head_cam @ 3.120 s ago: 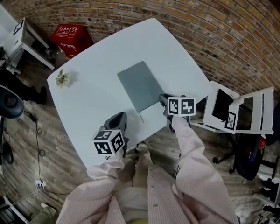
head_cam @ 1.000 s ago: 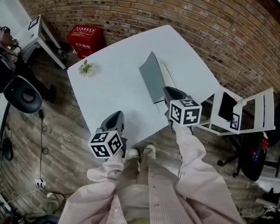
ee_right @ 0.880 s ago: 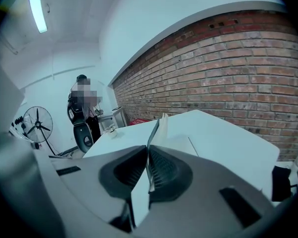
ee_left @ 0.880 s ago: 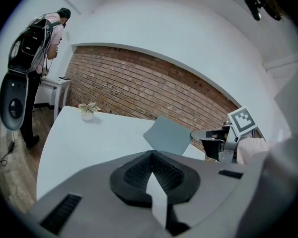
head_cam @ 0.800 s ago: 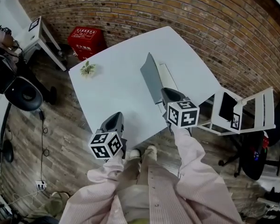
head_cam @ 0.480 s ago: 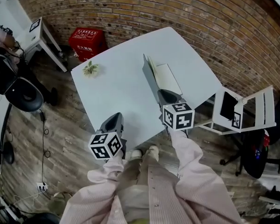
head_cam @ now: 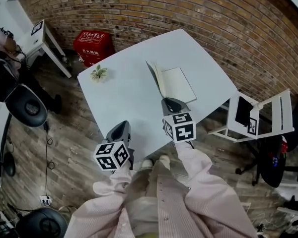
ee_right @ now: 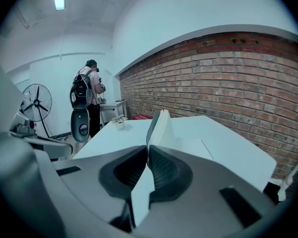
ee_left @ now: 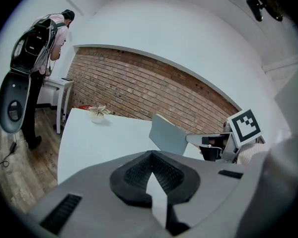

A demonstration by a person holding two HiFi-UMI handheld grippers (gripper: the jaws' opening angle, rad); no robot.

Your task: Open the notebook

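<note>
The notebook (head_cam: 176, 83) lies right of centre on the table (head_cam: 119, 100), its cover (head_cam: 156, 77) stood on edge and pinched in the nearly closed jaws of the right gripper (head_cam: 170, 103). The left gripper (head_cam: 120, 129), jaws together and empty, hovers at the near edge. The print on the red crate (head_cam: 94, 42) is unreadable.

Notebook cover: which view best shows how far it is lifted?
Left gripper view: the notebook cover stands tilted up, seen broadside. Head view foreshortens it from above; right gripper view sees it edge-on, pinched in the right claw.
</note>
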